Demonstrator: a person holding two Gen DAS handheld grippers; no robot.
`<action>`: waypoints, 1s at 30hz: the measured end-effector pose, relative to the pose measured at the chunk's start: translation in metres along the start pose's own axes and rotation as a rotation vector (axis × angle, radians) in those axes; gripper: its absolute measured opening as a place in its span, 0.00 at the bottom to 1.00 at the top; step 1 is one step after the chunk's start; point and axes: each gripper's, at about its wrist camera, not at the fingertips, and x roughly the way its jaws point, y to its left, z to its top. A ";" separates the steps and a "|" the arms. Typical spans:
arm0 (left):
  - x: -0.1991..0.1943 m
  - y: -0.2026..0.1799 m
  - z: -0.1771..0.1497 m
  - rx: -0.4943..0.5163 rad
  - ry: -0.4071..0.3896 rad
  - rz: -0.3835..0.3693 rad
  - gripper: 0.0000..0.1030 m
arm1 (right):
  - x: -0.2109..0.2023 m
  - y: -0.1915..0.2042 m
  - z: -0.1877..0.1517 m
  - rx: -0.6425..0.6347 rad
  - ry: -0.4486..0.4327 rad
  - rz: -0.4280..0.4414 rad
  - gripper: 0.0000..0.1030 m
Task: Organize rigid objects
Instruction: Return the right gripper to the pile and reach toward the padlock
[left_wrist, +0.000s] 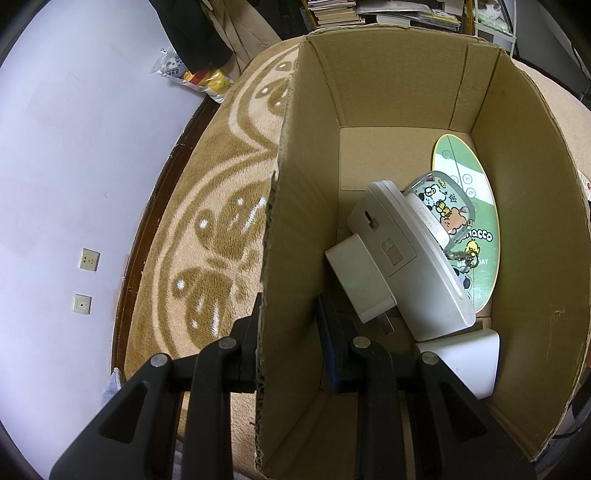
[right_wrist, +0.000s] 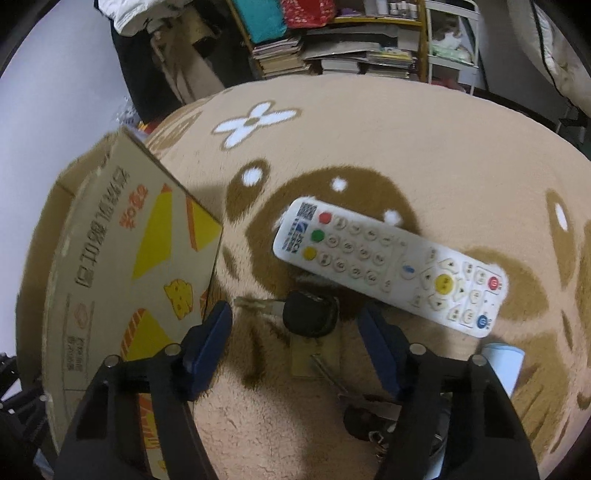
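The round green and white plate with cartoon animals (left_wrist: 476, 236), lying in the brown cardboard box (left_wrist: 303, 221), shows letters that look like "nacco", and lower down "DAY". The box's outer side has orange and black printing, too blurred to read. The long white remote control (right_wrist: 391, 266) has a square code.

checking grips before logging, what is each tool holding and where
Left tool clamps the cardboard box by its side wall. Right tool holds nothing; the key lies between its open fingers.
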 end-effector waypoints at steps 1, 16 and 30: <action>0.000 0.000 0.000 0.000 -0.001 0.000 0.24 | 0.003 0.001 0.000 -0.004 0.005 -0.010 0.72; 0.000 0.000 0.000 0.004 -0.001 0.006 0.24 | 0.013 0.018 -0.011 -0.117 -0.011 -0.115 0.53; 0.000 0.000 0.000 -0.001 0.003 -0.002 0.24 | -0.022 0.026 -0.003 -0.106 -0.124 -0.078 0.45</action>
